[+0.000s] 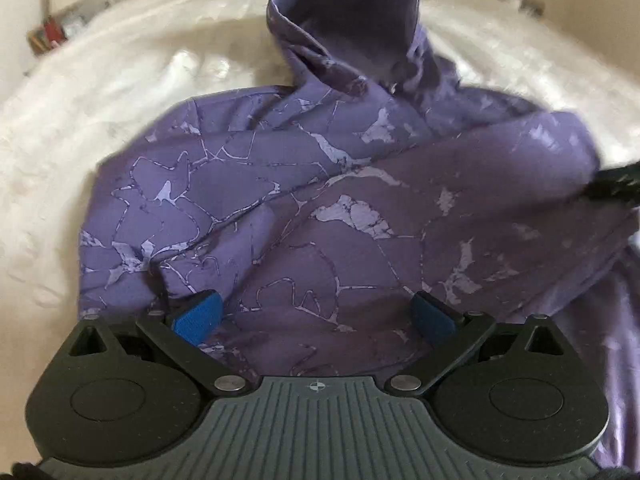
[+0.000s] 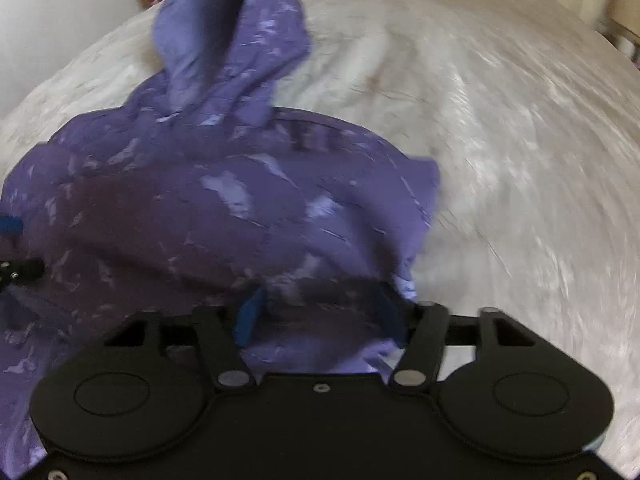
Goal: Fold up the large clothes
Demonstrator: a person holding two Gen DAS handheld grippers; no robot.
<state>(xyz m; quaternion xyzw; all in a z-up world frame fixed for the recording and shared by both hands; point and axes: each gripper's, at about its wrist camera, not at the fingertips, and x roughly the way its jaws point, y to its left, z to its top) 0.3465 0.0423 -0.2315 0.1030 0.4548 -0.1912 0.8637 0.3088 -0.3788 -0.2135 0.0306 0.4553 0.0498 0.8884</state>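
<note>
A purple hoodie [image 1: 304,184] with a pale marbled print lies partly folded on a white bedcover [image 1: 80,128], its hood [image 1: 352,20] towards the far side. My left gripper [image 1: 316,314] hovers over the near part of the hoodie, its blue pads [image 1: 196,316] wide apart and open. In the right wrist view the hoodie [image 2: 208,200] fills the left half, blurred. My right gripper [image 2: 320,312] stands open at the hoodie's right edge; cloth lies between the pads, which do not press on it. Each gripper shows at the other view's edge: right gripper [image 1: 616,184], left gripper [image 2: 16,268].
The white fluffy bedcover [image 2: 500,160] spreads around the hoodie on all sides. A low shelf with books [image 1: 48,36] stands beyond the bed at the far left. Wooden furniture [image 2: 616,8] shows past the bed at the upper right.
</note>
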